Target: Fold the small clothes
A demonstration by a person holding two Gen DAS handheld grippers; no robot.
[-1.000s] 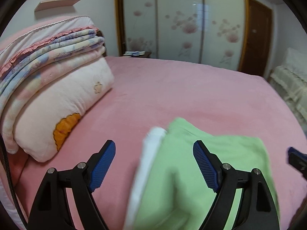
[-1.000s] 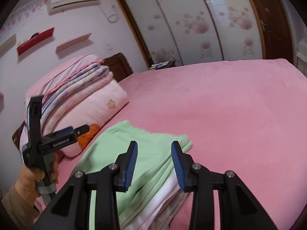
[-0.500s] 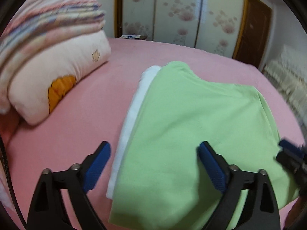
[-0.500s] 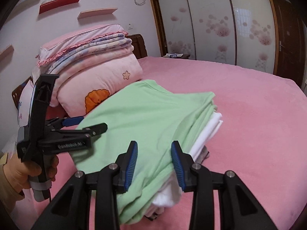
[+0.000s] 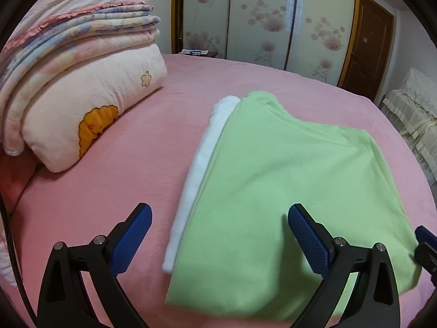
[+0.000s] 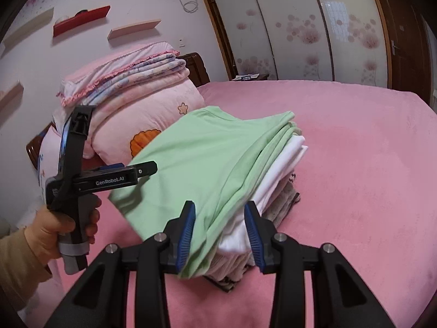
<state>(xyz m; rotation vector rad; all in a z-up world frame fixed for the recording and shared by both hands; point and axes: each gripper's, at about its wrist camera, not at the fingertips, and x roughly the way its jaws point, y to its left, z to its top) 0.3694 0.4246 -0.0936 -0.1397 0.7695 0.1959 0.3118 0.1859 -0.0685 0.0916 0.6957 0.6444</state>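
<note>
A folded light green garment [image 5: 286,191] lies on top of a stack of folded clothes on the pink bed; it also shows in the right wrist view [image 6: 207,161]. A folded white garment [image 5: 207,147] lies under it, with patterned pieces [image 6: 284,205] lower in the stack. My left gripper [image 5: 218,243] is open, held just above the near edge of the green garment; it also shows in the right wrist view [image 6: 144,170]. My right gripper [image 6: 220,232] is partly open, its pads either side of the stack's near corner, not pinching it.
A pile of folded pink quilts and a plush pillow [image 5: 82,87] stands at the left by the headboard. The pink bedspread [image 6: 368,164] stretches to the right. Sliding wardrobe doors [image 5: 273,19] and a brown door [image 5: 368,46] stand behind the bed.
Both grippers have shifted around the stack. The left one now looks down on the green garment from a little farther back. The right one has come closer to the stack's corner.
</note>
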